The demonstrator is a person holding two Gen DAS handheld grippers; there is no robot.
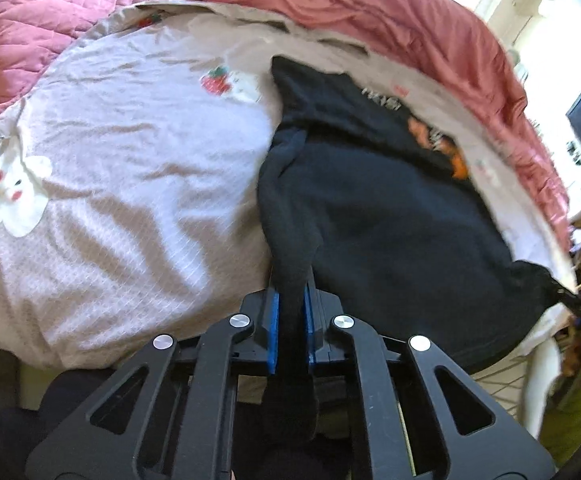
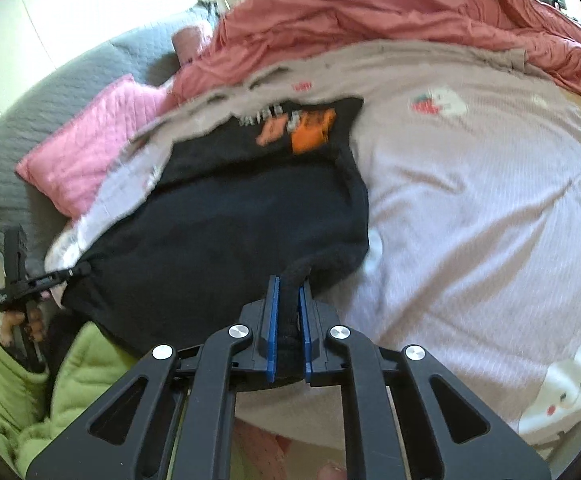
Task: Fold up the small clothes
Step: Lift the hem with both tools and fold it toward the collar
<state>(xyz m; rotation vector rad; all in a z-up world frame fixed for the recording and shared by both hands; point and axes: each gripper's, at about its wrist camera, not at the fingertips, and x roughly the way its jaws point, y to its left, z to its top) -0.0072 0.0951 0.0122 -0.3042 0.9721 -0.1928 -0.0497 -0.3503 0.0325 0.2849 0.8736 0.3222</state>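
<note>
A black T-shirt (image 1: 390, 208) with an orange and white print (image 2: 310, 132) lies on the bed, its printed end farthest from me. My left gripper (image 1: 291, 288) is shut on a bunched corner of the shirt's near edge, with black cloth running between the blue pads. My right gripper (image 2: 288, 284) is shut on the other near corner in the same way. Each gripper also shows in the other view: the right gripper (image 1: 570, 296) at the far right, the left gripper (image 2: 76, 271) at the far left. The near edge is stretched between them.
The bed sheet (image 1: 130, 184) is pale mauve with strawberry and bunny prints. A salmon blanket (image 2: 390, 12) is heaped along the far side. A pink quilted pillow (image 2: 90, 144) and a grey quilt (image 2: 50, 92) lie nearby. A green sleeve (image 2: 30, 392) holds the left gripper.
</note>
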